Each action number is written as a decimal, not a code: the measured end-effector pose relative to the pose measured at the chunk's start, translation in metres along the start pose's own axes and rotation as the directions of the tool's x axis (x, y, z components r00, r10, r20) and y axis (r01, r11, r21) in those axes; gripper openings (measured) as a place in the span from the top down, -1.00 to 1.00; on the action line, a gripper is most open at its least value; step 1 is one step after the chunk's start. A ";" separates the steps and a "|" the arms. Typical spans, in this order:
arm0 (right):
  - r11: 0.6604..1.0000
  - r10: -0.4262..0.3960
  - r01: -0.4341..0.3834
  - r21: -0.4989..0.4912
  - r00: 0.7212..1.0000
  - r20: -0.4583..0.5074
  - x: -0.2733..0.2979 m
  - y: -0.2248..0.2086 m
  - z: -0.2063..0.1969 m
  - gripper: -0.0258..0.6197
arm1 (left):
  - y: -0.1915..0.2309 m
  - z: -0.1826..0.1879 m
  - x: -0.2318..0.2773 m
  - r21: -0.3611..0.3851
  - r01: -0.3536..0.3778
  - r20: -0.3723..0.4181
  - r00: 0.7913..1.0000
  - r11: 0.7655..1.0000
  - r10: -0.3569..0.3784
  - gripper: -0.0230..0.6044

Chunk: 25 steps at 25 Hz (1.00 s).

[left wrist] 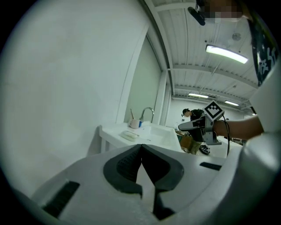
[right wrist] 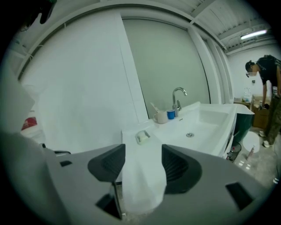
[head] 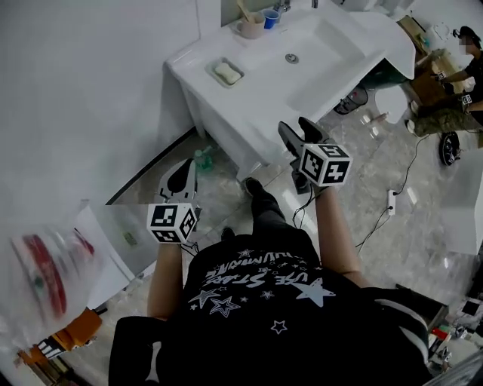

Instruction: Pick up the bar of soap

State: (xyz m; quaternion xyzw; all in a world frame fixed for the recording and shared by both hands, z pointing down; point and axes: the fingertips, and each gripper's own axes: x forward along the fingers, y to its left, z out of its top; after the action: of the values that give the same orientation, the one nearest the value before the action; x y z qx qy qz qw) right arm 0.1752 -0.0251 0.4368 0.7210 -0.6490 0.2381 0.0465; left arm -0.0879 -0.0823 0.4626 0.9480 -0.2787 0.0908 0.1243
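Note:
The pale bar of soap lies in a small white dish on the left ledge of the white sink. It also shows far off as the soap in the left gripper view and the soap in the right gripper view. My right gripper hangs in front of the sink's near edge, well short of the soap, jaws open and empty; in its own view the gripper frames the sink ledge. My left gripper is lower left, by the wall, jaws shut on nothing.
A beige cup with a toothbrush and a blue cup stand by the faucet. A white wall runs along the left. A green bottle sits under the sink. Cables and a power strip lie on the floor; a person bends at the back right.

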 end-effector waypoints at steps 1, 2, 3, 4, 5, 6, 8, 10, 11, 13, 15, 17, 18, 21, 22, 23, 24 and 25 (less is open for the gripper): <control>1.000 0.014 -0.014 -0.009 1.000 -0.004 0.015 -0.004 0.008 0.11 | 0.006 0.002 0.006 0.000 -0.025 0.000 1.000 1.000 0.025 0.90; 0.999 0.031 -0.031 -0.019 0.999 -0.012 0.030 -0.007 0.016 0.11 | 0.011 0.005 0.011 -0.002 -0.052 0.002 0.999 0.999 0.052 0.90; 0.998 0.050 -0.051 -0.030 0.999 -0.022 0.046 -0.008 0.023 0.11 | 0.016 0.008 0.017 -0.006 -0.079 0.003 0.997 0.997 0.079 0.90; 0.997 0.071 -0.073 -0.040 0.997 -0.034 0.061 -0.009 0.030 0.11 | 0.020 0.011 0.023 -0.009 -0.104 0.003 0.995 0.995 0.104 0.90; 0.994 0.092 -0.095 -0.049 0.995 -0.049 0.076 -0.009 0.036 0.12 | 0.023 0.015 0.029 -0.010 -0.124 0.001 0.992 0.992 0.124 0.90; 0.992 0.112 -0.116 -0.058 0.991 -0.066 0.091 -0.009 0.042 0.13 | 0.025 0.017 0.035 -0.009 -0.142 -0.001 0.990 0.990 0.142 0.90; 0.985 0.153 -0.160 -0.070 0.983 -0.101 0.121 -0.007 0.049 0.14 | 0.029 0.023 0.047 -0.010 -0.181 -0.006 0.983 0.983 0.181 0.90; 0.976 0.194 -0.205 -0.075 0.972 -0.136 0.149 -0.003 0.053 0.15 | 0.033 0.029 0.056 -0.021 -0.227 -0.008 0.974 0.974 0.227 0.90; 0.971 0.211 -0.225 -0.078 0.965 -0.155 0.162 -0.001 0.054 0.16 | 0.034 0.031 0.060 -0.027 -0.251 -0.008 0.968 0.968 0.250 0.90; 0.962 0.237 -0.258 -0.089 0.952 -0.194 0.186 0.004 0.055 0.18 | 0.038 0.034 0.066 -0.036 -0.292 -0.010 0.956 0.956 0.292 0.90; 0.954 0.249 -0.279 -0.109 0.941 -0.229 0.207 0.009 0.054 0.22 | 0.043 0.036 0.071 -0.044 -0.326 -0.016 0.945 0.944 0.326 0.90; 0.947 0.252 -0.293 -0.132 0.932 -0.260 0.227 0.013 0.051 0.24 | 0.048 0.036 0.075 -0.052 -0.354 -0.021 0.935 0.934 0.353 0.90; 0.944 0.251 -0.298 -0.141 0.927 -0.279 0.236 0.015 0.049 0.24 | 0.051 0.036 0.076 -0.055 -0.367 -0.024 0.930 0.929 0.366 0.90; 0.935 0.246 -0.315 -0.162 0.907 -0.341 0.261 0.019 0.039 0.27 | 0.056 0.035 0.078 -0.064 -0.403 -0.033 0.915 0.913 0.402 0.90; 0.932 0.247 -0.322 -0.166 0.900 -0.359 0.269 0.020 0.035 0.27 | 0.058 0.034 0.078 -0.069 -0.416 -0.038 0.910 0.907 0.414 0.90; 0.929 0.250 -0.329 -0.166 0.893 -0.373 0.276 0.022 0.032 0.28 | 0.059 0.033 0.077 -0.075 -0.428 -0.043 0.904 0.901 0.426 0.90; 0.928 0.250 -0.334 -0.165 0.888 -0.386 0.284 0.022 0.029 0.30 | 0.061 0.031 0.077 -0.081 -0.439 -0.048 0.899 0.895 0.436 0.90; 0.928 0.246 -0.334 -0.166 0.883 -0.400 0.291 0.022 0.026 0.30 | 0.063 0.029 0.076 -0.086 -0.447 -0.053 0.894 0.890 0.444 0.90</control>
State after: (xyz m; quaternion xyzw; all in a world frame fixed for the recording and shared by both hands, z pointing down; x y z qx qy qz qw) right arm 0.1743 -0.3038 0.5262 0.5465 -0.7525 0.2977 0.2154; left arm -0.0564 -0.1806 0.4647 0.8502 -0.4905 0.1187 0.1499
